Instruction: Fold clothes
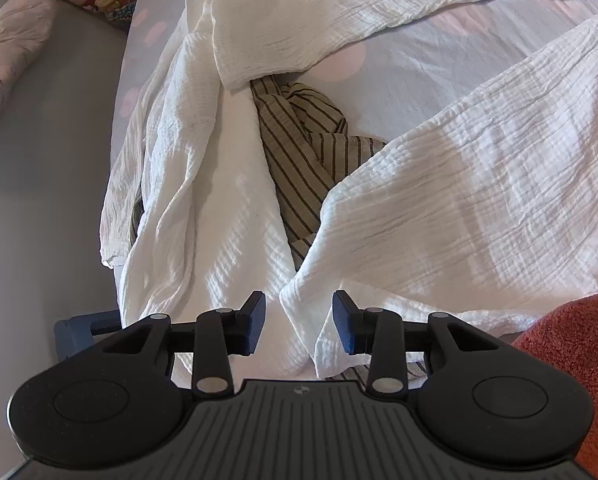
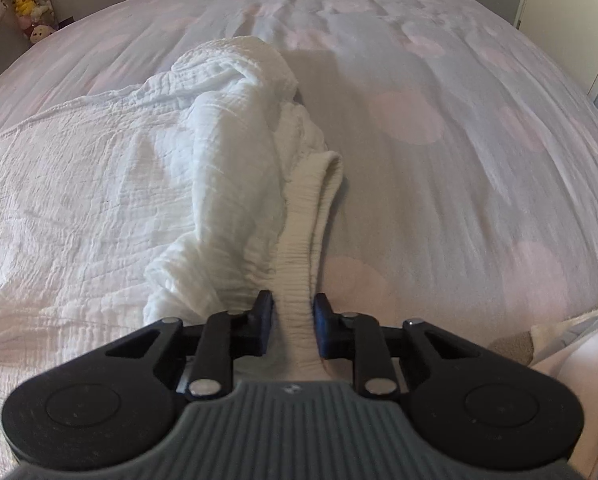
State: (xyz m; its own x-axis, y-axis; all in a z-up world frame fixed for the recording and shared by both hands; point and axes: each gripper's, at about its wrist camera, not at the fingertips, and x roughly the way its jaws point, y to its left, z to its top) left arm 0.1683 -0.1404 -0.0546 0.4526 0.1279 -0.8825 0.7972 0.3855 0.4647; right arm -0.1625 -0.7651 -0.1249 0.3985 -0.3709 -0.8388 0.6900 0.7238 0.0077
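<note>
Waistband (image 2: 299,248) of the white crinkle-cotton garment (image 1: 479,184), which lies on the bed (image 2: 459,160), sits clamped in the right gripper (image 2: 293,324). Left gripper (image 1: 299,322) hovers with jaws apart over a hem, grasping nothing. Left should bite the hem edge fully before both lift.

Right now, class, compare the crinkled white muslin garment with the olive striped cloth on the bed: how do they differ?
The crinkled white muslin garment is plain and spreads widely across the bed; the olive striped cloth carries thin dark stripes and shows only as a small bunched patch. The white garment lies on top, and the striped cloth sits partly buried under it. Both are rumpled and unfolded.
</note>
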